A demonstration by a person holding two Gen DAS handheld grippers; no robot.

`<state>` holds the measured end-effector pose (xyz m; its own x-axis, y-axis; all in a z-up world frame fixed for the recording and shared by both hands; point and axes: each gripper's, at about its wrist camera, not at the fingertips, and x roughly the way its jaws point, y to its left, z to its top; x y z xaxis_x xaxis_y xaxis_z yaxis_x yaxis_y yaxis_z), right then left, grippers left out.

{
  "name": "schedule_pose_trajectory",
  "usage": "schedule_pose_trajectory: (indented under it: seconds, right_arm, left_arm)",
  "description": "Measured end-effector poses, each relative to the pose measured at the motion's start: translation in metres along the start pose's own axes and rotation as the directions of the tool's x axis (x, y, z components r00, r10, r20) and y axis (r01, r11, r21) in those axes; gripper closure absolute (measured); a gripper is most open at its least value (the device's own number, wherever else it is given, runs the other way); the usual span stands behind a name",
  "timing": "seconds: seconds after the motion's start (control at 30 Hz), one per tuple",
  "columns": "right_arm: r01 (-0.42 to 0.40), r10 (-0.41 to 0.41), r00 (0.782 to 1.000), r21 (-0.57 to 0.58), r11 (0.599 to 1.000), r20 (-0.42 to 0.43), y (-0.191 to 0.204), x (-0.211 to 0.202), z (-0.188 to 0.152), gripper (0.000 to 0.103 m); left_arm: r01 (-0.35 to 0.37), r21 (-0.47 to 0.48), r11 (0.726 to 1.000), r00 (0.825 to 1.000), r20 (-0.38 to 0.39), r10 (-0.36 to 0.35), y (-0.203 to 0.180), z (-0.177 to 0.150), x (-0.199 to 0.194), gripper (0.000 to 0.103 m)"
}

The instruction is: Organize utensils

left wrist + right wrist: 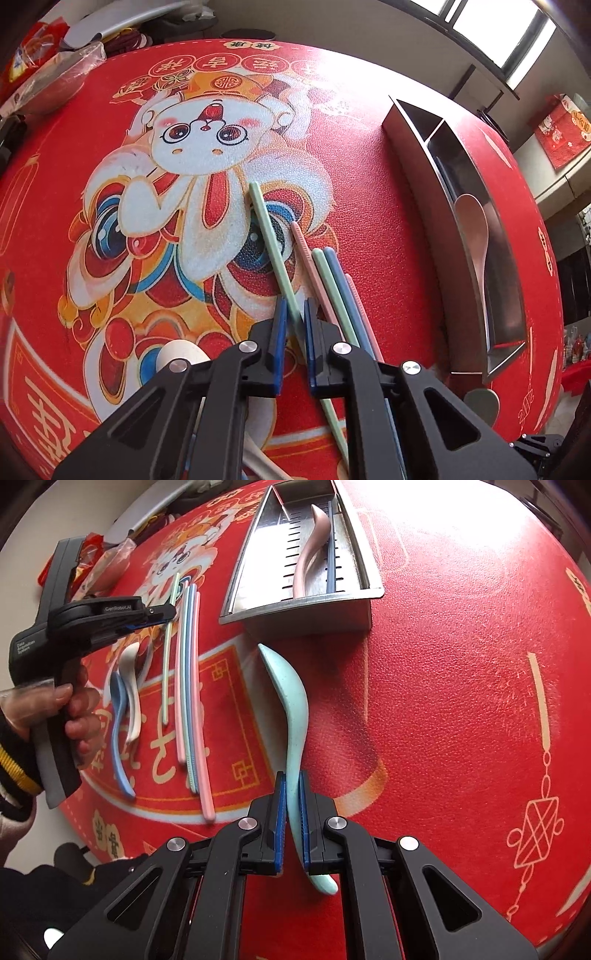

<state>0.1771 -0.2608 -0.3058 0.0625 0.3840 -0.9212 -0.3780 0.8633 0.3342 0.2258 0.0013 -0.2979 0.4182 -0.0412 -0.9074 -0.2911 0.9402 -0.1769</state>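
In the left wrist view my left gripper [296,301] is shut on a pale green chopstick [266,229] that lies on the red mat and runs back under the fingers. From the right wrist view the left gripper [168,612] pinches that same green chopstick [167,672] near its far end. My right gripper [293,775] is shut on the handle of a light teal spoon [288,686], whose bowl points toward the metal tray [295,602]. The tray holds a pink spoon [312,542] and a blue chopstick [330,554].
Pink, green and blue chopsticks [188,686] lie bundled beside the held one. A white spoon [131,686] and a blue spoon [119,731] lie left of them. A person's hand [79,709] grips the left tool. Plastic bags [48,74] crowd the table's far corner.
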Motion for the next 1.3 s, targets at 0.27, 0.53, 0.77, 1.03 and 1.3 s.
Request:
schedule_pose_trajectory:
  seconds: [0.27,0.53,0.77,1.03,1.3]
  right_arm:
    - [-0.004,0.004,1.000,0.013,1.000,0.002,-0.001,0.001,0.000,0.096]
    - [-0.007,0.007,1.000,0.020,1.000,0.005,-0.002,0.001,0.000,0.096]
    - [-0.021,0.020,1.000,0.032,0.999,0.013,-0.004,0.001,0.001,0.096]
    - [-0.028,0.027,1.000,0.038,0.999,0.016,-0.005,0.001,0.001,0.096]
    - [-0.045,0.044,0.999,0.027,0.999,0.027,-0.002,-0.002,0.003,0.096]
  left_arm:
    - [0.034,0.022,0.999,0.998,-0.054,-0.033,0.009,-0.029,-0.012,0.096]
    - [0.011,0.017,1.000,0.998,-0.058,-0.010,0.001,-0.050,-0.019,0.096]
    - [-0.002,0.047,0.999,0.999,-0.052,0.004,-0.003,-0.048,-0.016,0.096]
    - [0.098,-0.111,0.989,0.994,-0.047,-0.103,0.026,-0.044,-0.028,0.097]
    - [0.158,-0.130,0.979,0.987,0.009,-0.158,0.022,-0.033,-0.057,0.097]
